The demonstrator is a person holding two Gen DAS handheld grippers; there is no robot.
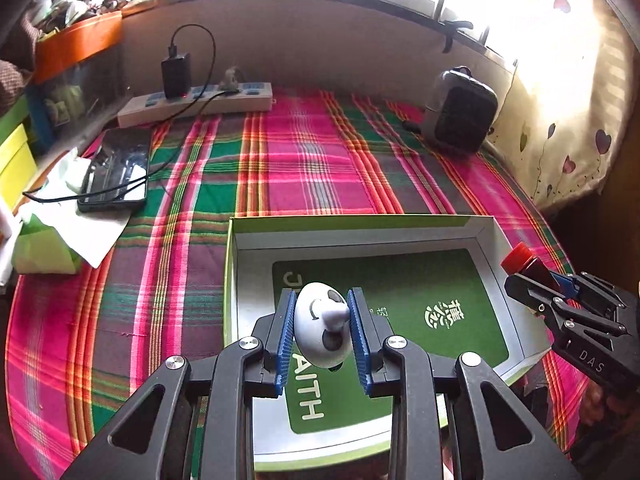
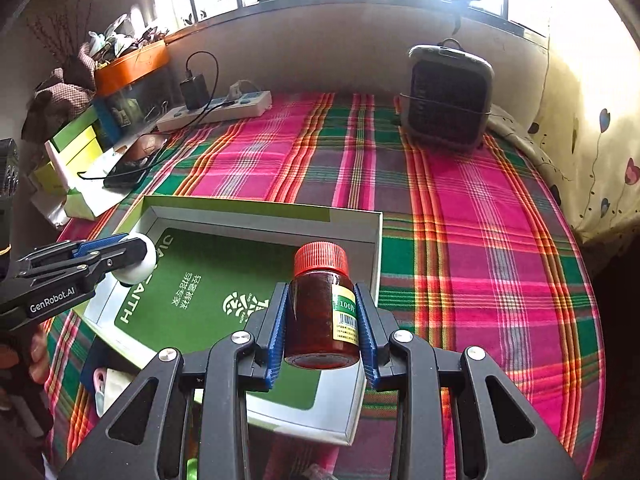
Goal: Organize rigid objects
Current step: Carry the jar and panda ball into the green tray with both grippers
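- Open box holds only a green card.
- White egg toy clamped in left claw above it.
- Red-capped bottle clamped in right claw, at 3 o'clock.

The shallow open cardboard box with a lime-green rim has a dark green printed panel on its floor, showing white Latin letters that read "AITH" (the start hidden), a round white logo and white Chinese characters too small to read surely. The amber plastic bottle with a red ribbed cap bears a yellow-green label reading "100" above a barcode. The black left gripper body reads "GenRobot.AI"; the black right gripper reads "DAS".
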